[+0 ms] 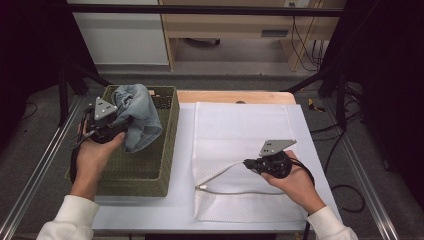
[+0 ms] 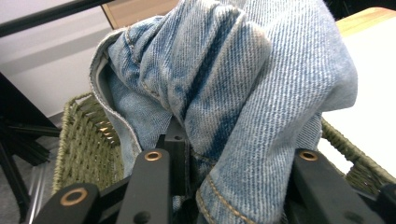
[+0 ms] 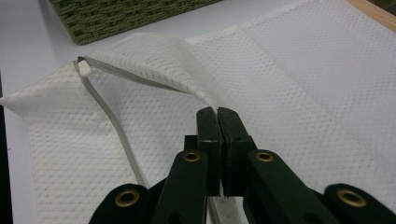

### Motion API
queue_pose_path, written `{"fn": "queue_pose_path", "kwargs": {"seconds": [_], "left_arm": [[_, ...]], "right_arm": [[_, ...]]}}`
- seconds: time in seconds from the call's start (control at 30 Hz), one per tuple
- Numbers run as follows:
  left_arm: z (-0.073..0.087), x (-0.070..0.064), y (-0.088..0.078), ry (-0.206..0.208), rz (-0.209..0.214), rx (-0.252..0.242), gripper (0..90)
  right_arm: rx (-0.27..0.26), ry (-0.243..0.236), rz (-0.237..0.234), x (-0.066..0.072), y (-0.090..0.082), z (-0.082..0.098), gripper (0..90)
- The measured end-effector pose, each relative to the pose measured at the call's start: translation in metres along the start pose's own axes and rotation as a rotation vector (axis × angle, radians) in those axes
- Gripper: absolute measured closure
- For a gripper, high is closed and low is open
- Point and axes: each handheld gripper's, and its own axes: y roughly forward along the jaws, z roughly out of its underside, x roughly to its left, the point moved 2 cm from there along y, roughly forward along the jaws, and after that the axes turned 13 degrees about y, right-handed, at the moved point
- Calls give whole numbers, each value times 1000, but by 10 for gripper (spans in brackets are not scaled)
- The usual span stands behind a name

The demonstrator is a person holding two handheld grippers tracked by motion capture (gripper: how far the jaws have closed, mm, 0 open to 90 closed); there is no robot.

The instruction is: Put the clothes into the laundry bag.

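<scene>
A bundle of faded blue denim (image 1: 139,114) hangs over the green woven basket (image 1: 159,170) at the table's left, with my left gripper (image 1: 116,123) shut on it. In the left gripper view the denim (image 2: 243,93) bulges between the black jaws and hides their tips. A white mesh bag (image 1: 240,130) lies flat on the white table at the right. My right gripper (image 1: 248,163) is shut on the upper layer of the bag's mouth and holds it raised. The right gripper view shows the lifted mesh edge (image 3: 154,60) and the zipper strip (image 3: 112,135) running down below it.
The basket (image 2: 88,140) stands along the table's left edge, its rim below the denim. A wooden table edge (image 1: 230,96) runs along the far side. Black frame bars (image 1: 65,85) and cables (image 1: 340,150) flank the table. White tabletop (image 1: 150,210) lies bare in front of the basket.
</scene>
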Motion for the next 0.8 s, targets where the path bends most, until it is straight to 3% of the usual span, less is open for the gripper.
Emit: {"fn": "queue_pose_path", "kwargs": {"seconds": [0.23,0.43,0.8], "left_arm": [[-12,-7,-22,23,21,-73,635],[-27,-14,-39,38,51,-113,633],[-52,-44,-54,102,107,-169,632]], "right_arm": [[46,-51,7,6,-3,-12,888],[53,-79,11,11,-11,-26,889],[61,-95,7,11,-21,-42,889]]}}
